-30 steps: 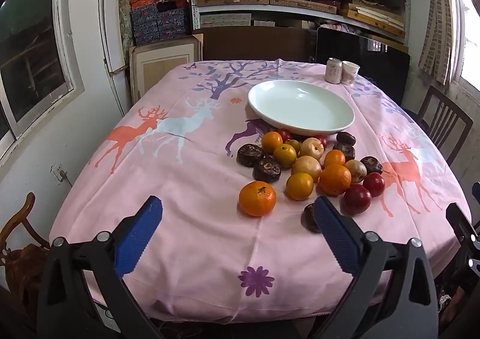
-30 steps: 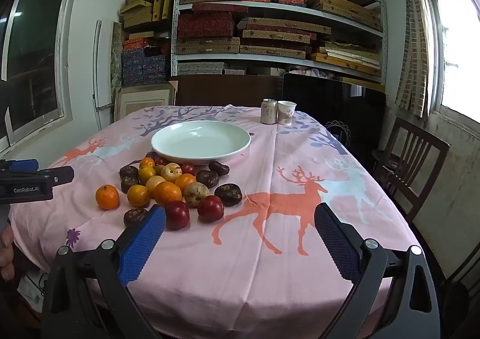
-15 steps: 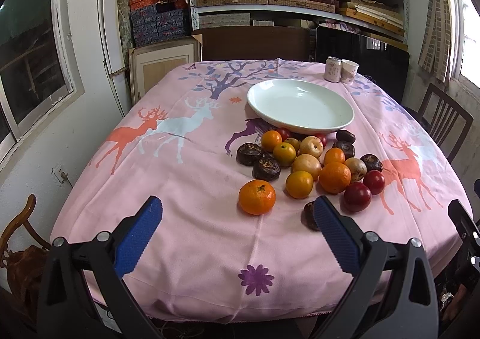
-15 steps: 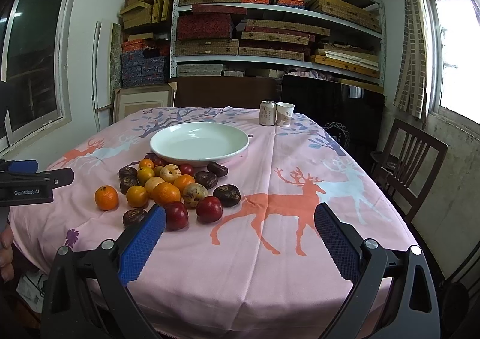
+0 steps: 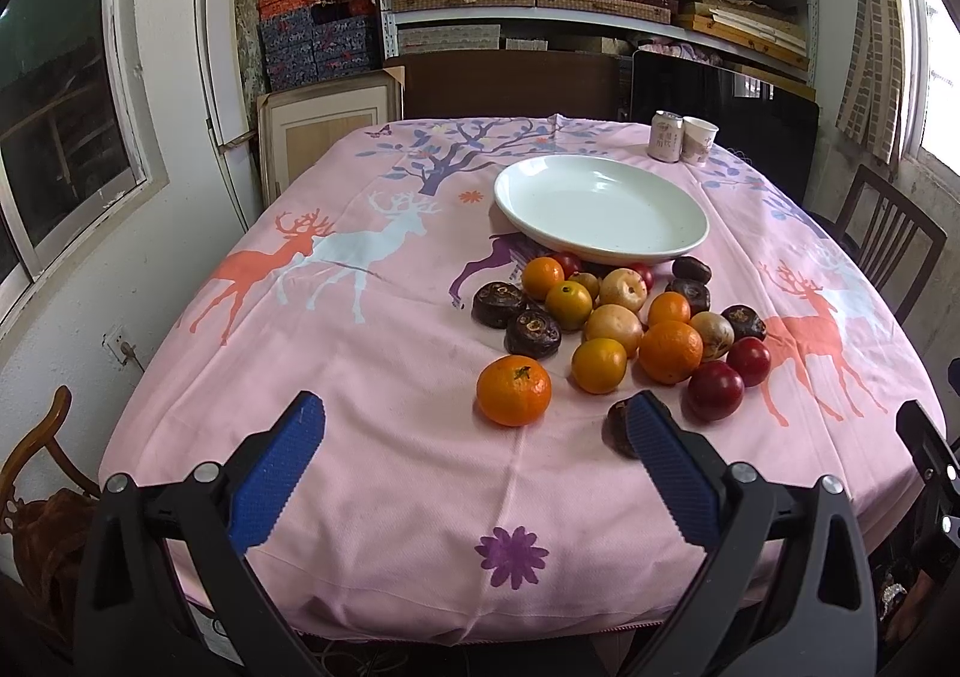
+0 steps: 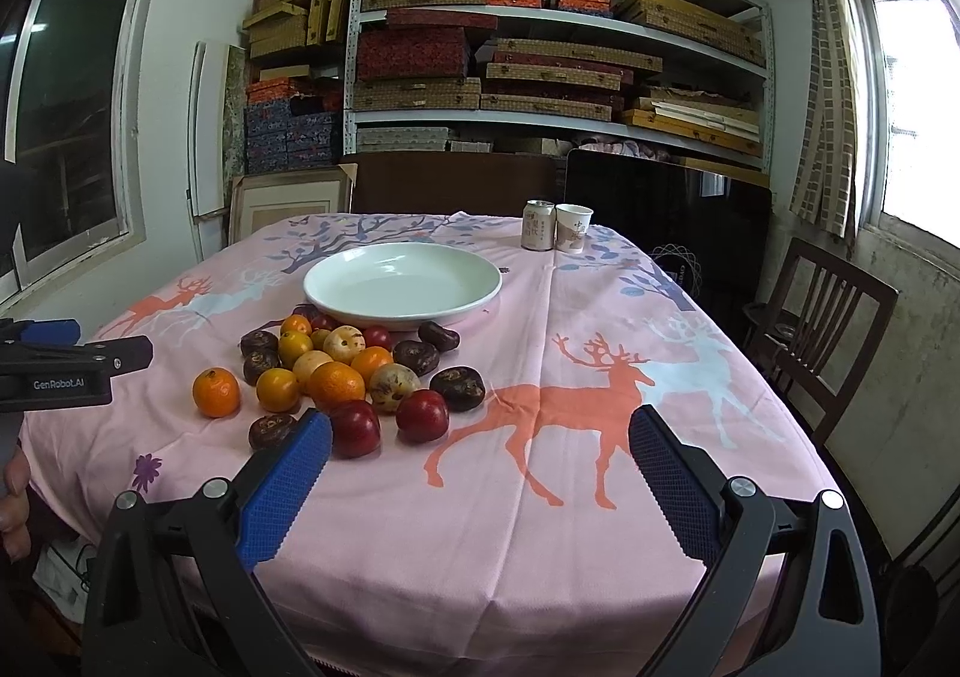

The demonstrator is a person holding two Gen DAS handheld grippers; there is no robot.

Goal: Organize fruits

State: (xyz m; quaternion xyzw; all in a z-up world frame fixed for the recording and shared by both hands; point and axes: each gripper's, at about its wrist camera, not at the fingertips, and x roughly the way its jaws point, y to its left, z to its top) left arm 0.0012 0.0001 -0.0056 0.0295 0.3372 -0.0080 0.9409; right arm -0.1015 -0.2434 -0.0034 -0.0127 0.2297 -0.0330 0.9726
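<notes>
Several fruits lie in a cluster (image 5: 624,329) (image 6: 348,371) on the pink deer tablecloth: oranges, red plums, pale pears and dark brown fruits. One orange (image 5: 513,389) (image 6: 216,391) sits apart at the near left. An empty white plate (image 5: 600,209) (image 6: 402,284) stands just behind the cluster. My left gripper (image 5: 474,443) is open and empty, above the table's near edge, short of the lone orange. My right gripper (image 6: 480,461) is open and empty, to the right of the cluster over the orange deer print.
A drink can (image 6: 537,224) and a paper cup (image 6: 573,227) stand behind the plate. A wooden chair (image 6: 810,317) is at the table's right side. Shelves of boxes (image 6: 540,65) fill the back wall. The left gripper's body (image 6: 66,371) shows at the right view's left edge.
Both grippers have drifted slightly; the fruit and plate have not moved. Both grippers stay open.
</notes>
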